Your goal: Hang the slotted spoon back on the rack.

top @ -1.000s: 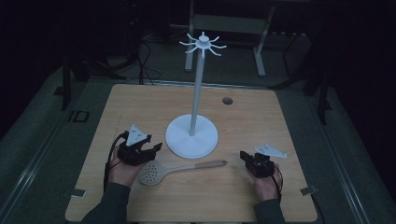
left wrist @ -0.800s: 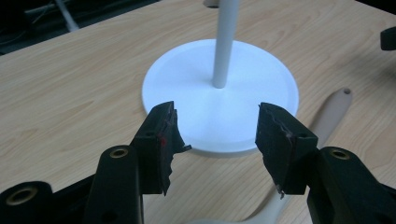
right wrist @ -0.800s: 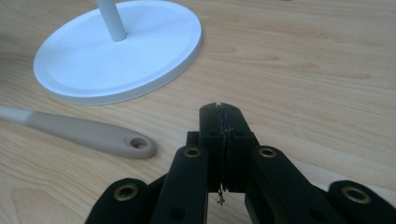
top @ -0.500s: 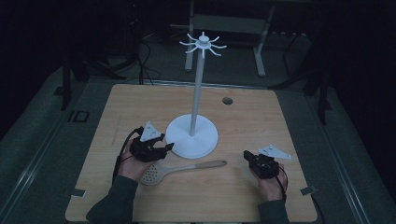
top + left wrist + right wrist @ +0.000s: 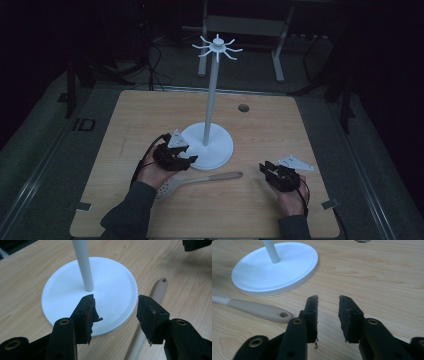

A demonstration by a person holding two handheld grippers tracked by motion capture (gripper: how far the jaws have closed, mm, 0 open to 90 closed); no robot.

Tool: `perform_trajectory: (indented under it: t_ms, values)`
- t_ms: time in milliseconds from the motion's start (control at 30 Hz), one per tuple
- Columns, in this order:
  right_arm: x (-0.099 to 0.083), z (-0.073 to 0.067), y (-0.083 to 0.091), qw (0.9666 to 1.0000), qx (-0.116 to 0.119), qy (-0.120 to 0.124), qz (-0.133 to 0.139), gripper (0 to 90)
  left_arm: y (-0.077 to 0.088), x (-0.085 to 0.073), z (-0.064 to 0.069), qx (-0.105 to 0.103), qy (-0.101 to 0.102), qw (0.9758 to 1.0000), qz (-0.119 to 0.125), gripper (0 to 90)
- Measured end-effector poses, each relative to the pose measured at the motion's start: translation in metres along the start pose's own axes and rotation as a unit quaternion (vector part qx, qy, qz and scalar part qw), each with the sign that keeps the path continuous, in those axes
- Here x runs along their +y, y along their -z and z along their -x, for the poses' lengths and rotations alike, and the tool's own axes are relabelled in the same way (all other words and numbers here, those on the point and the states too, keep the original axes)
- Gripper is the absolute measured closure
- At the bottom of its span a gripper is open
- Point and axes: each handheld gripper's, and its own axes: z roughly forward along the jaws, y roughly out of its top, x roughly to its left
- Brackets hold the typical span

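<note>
High view: a person's two hands work at a light wooden table [image 5: 150, 120]. One tall white metal hook stand [image 5: 212, 100] rises from its round base; one beige slotted spatula [image 5: 200, 181] lies flat in front of it, not yet hung.

Left gripper view: the left gripper [image 5: 115, 311], jaws wide and empty, hovers over the stand's base rim, the spatula handle just beside it.

Right gripper view: the right gripper [image 5: 328, 306], jaws just been opening, about half apart and empty, sits near the handle's holed end. Judging by this, all the lifting and hanging remains.
</note>
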Motion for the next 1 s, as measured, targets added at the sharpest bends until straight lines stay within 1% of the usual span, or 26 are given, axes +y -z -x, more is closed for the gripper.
perform_trajectory:
  t_ms: [33, 167, 333, 400, 433, 600, 633, 867, 967, 1000]
  values:
    - [0.000, 0.001, 0.000, 1.0000, 0.001, -0.001, 0.001, 66.7, -0.002, 0.001, 0.000, -0.002, -0.004, 1.0000, -0.004, 48.2]
    - [0.000, 0.002, 0.001, 1.0000, 0.002, -0.005, 0.002, 62.6, -0.008, 0.006, 0.002, -0.009, -0.009, 0.9999, -0.009, 48.0]
    - [0.000, 0.002, 0.001, 1.0000, 0.000, -0.003, 0.002, 61.5, -0.015, 0.010, 0.006, -0.022, -0.023, 0.9994, -0.017, 48.0]
    - [0.000, 0.003, 0.001, 1.0000, 0.000, -0.002, 0.001, 61.4, -0.017, 0.011, 0.006, -0.024, -0.024, 0.9992, -0.019, 48.1]
    - [0.000, 0.003, 0.002, 1.0000, 0.001, -0.002, 0.001, 61.1, -0.022, 0.012, 0.007, -0.029, -0.026, 0.9989, -0.027, 48.1]
    - [-0.001, 0.003, 0.002, 1.0000, 0.004, 0.002, -0.001, 61.1, -0.031, 0.013, 0.009, -0.042, -0.033, 0.9974, -0.048, 48.6]
    - [-0.001, 0.004, 0.002, 1.0000, 0.004, 0.002, -0.001, 61.1, -0.032, 0.014, 0.010, -0.046, -0.037, 0.9968, -0.055, 48.9]
    - [-0.001, 0.003, 0.002, 0.9999, 0.004, 0.010, -0.005, 61.2, -0.046, 0.016, 0.015, -0.054, -0.048, 0.9941, -0.081, 49.2]
    - [-0.001, 0.003, 0.002, 0.9999, 0.005, 0.011, -0.005, 61.0, -0.051, 0.018, 0.018, -0.059, -0.057, 0.9925, -0.091, 50.2]
    - [-0.001, 0.003, 0.002, 0.9999, 0.005, 0.011, -0.006, 60.9, -0.052, 0.019, 0.019, -0.059, -0.065, 0.9914, -0.097, 50.8]
